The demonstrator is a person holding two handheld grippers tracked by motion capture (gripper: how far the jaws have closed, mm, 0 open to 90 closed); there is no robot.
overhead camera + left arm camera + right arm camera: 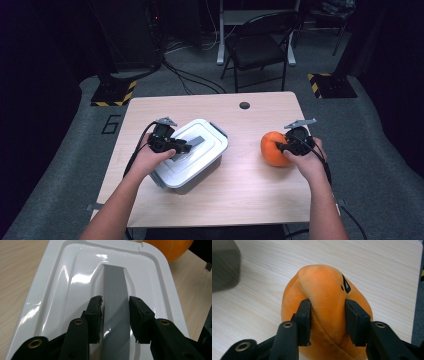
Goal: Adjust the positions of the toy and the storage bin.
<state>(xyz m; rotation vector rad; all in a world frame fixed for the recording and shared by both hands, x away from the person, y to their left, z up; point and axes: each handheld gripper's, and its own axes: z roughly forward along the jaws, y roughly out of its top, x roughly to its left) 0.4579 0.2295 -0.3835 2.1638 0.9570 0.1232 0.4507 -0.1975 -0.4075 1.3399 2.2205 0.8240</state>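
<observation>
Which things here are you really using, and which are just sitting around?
In use:
- white lidded box, its grey handle between the left gripper's jaws
- orange plush toy, a fold pinched by the right gripper

Just around:
- folding chair behind the table
- floor cables

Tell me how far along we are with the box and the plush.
Early stage. Done: both tongs are in position. In hand: the left tongs straddle the grey handle on the white box, whose lid is still on; the right tongs sit around a ridge of the orange plush, which rests on the table. Left: probably lifting the lid and moving the plush in.
</observation>
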